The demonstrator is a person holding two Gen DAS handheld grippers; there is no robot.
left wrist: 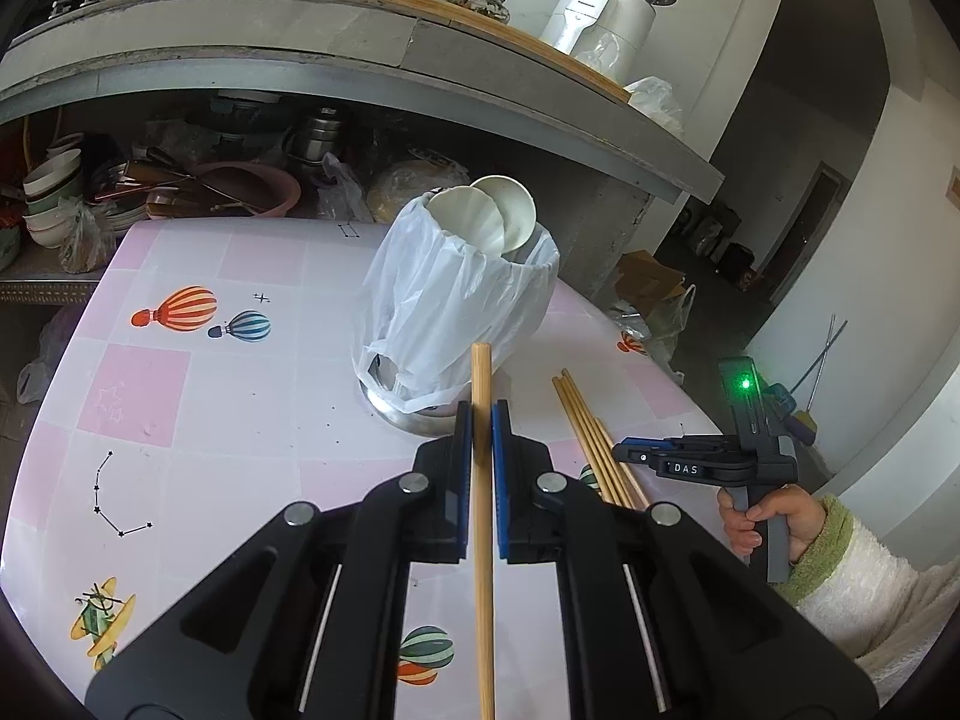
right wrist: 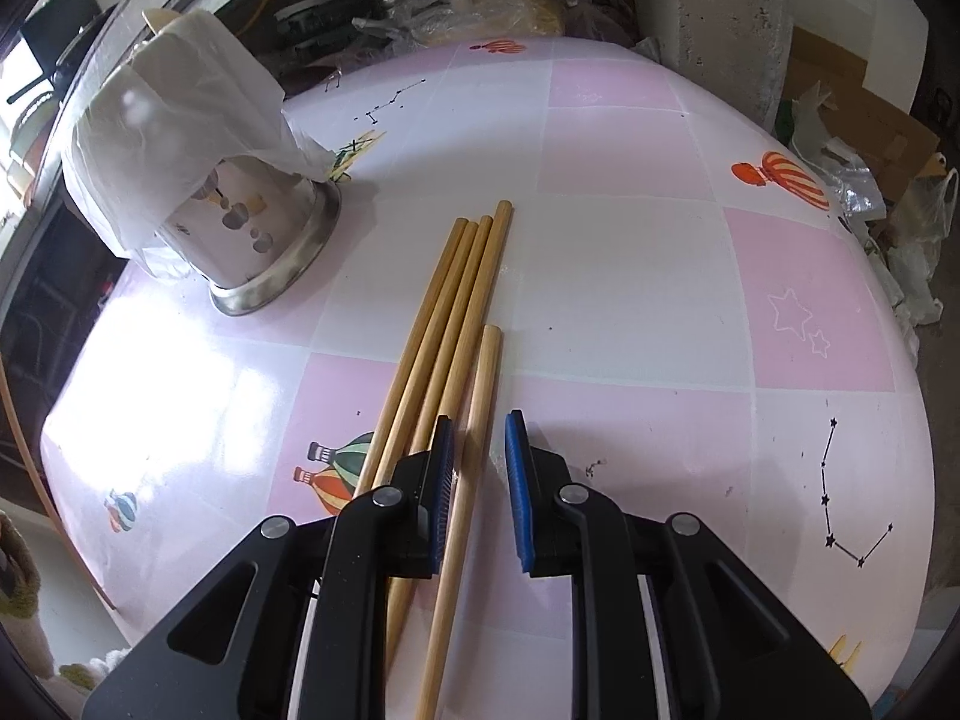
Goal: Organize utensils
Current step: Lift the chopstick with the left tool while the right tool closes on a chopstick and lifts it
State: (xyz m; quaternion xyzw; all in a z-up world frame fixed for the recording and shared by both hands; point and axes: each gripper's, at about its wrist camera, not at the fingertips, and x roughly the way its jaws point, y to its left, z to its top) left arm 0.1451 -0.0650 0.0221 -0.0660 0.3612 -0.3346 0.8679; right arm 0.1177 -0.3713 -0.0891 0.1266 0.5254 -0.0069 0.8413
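From the left wrist camera, the left gripper (left wrist: 482, 420) is clamped narrow on one pale wooden chopstick (left wrist: 483, 540), its blue pads pressing either side; the stick runs straight between the fingers, tip raised toward the steel utensil holder wrapped in a white plastic bag (left wrist: 456, 312). That holder stands on the pink-and-white checked table with balloon prints (left wrist: 198, 396), with white ceramic spoons (left wrist: 492, 213) sticking out of its top. To the right, a bundle of loose wooden chopsticks (left wrist: 591, 438) lies flat on the table. Beyond them the right gripper (left wrist: 636, 455) is seen side-on, held by a hand (left wrist: 768, 519) in a fluffy cream sleeve with a green cuff (left wrist: 870, 588).

From the right wrist camera, the right gripper (right wrist: 477, 468) hangs over the table (right wrist: 630, 300) with its jaws partly apart. A single wooden chopstick (right wrist: 474, 420) lies between the pads, touching the left one and clear of the right. Four more lie just left (right wrist: 456, 312). The bagged holder (right wrist: 198, 180) stands at the upper left.
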